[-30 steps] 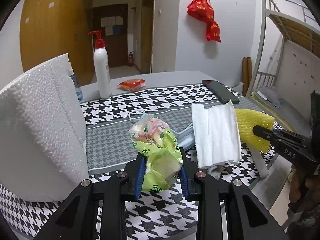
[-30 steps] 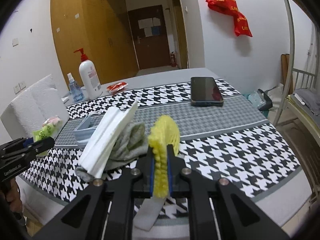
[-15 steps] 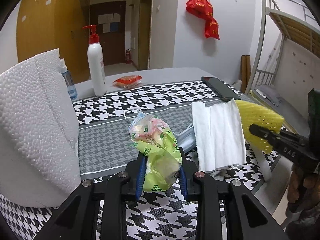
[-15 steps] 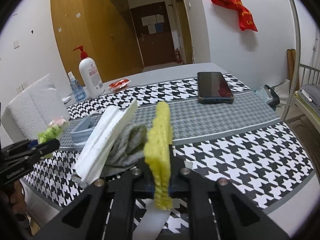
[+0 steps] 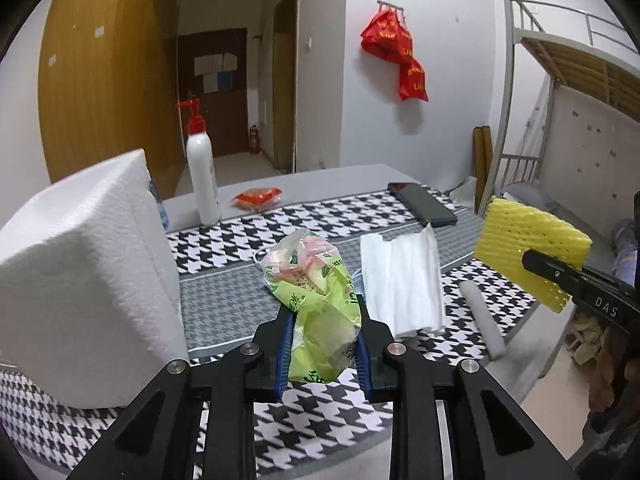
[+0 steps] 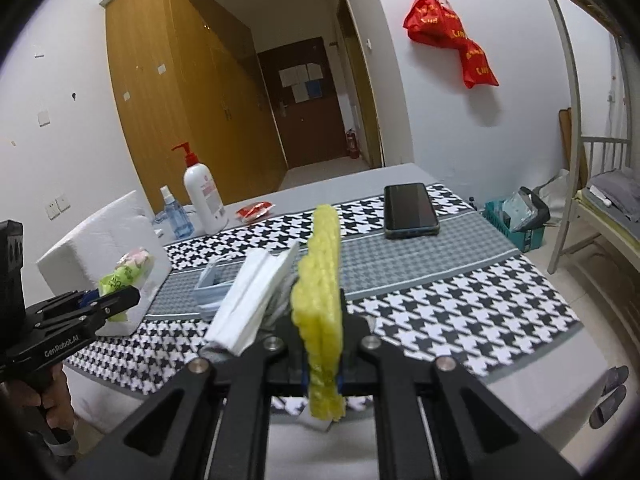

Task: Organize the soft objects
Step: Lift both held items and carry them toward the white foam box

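Styrofoam, the big white block (image 5: 88,280), fills the left of the left view, and both grippers have risen off the houndstooth table (image 5: 320,412) since a second ago. The left gripper (image 5: 323,354) stays clamped on the green plastic bag (image 5: 320,312) at lower centre, the right gripper (image 6: 323,354) on the yellow foam net (image 6: 322,300); both pieces look ready to carry off.

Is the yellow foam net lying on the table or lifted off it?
Lifted. The yellow foam net is pinched edge-up in the right hand-held gripper, above the table.
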The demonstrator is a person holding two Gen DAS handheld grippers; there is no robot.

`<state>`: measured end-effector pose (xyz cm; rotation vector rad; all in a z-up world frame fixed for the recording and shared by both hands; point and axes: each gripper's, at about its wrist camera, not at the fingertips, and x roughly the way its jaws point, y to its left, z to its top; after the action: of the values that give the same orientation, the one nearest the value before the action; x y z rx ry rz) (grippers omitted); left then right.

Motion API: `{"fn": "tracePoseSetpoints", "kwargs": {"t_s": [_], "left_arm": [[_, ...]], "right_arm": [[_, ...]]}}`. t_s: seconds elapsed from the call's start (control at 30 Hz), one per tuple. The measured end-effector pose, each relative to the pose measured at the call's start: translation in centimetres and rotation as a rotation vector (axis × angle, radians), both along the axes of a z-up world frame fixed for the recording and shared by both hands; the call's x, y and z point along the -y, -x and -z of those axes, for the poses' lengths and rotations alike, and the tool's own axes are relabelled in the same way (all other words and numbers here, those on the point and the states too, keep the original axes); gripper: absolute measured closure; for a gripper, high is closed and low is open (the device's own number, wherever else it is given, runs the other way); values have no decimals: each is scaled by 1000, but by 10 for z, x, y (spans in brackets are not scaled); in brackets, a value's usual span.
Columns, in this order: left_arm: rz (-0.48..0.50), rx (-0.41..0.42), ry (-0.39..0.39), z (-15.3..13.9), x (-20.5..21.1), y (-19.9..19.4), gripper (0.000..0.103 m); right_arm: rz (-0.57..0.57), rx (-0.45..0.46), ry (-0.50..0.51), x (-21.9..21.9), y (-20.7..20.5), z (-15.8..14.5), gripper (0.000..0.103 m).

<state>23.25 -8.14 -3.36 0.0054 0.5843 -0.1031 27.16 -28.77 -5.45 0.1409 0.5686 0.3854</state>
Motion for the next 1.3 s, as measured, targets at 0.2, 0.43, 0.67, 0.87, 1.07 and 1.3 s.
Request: {"fn": "tracePoseSetpoints", "kwargs": {"t_s": [0.2,0.43,0.67,0.87,1.07,1.3], "left_arm": [[-3,43,-22,-10,-2,25,75],[-15,63,-28,-12,-17,46,75],[-46,97,-15,-17,-43,63,75],[-93,128,-21,-20,-66,80,75],[-138,162,-4,-25,-93,100,75],[-207,162,-5,-23,-121,118,75]], "right_arm": [[-2,28,-23,-4,22,-9,91],[-21,40,-28,-19,39,-11,91],[-41,69,-17,-42,51,-21,91],[-80,90,-13,-69,59,-28,91],[-139,109,6,-99,67,-35,91],[-219,114,18,-134,73,-38,91]]}}
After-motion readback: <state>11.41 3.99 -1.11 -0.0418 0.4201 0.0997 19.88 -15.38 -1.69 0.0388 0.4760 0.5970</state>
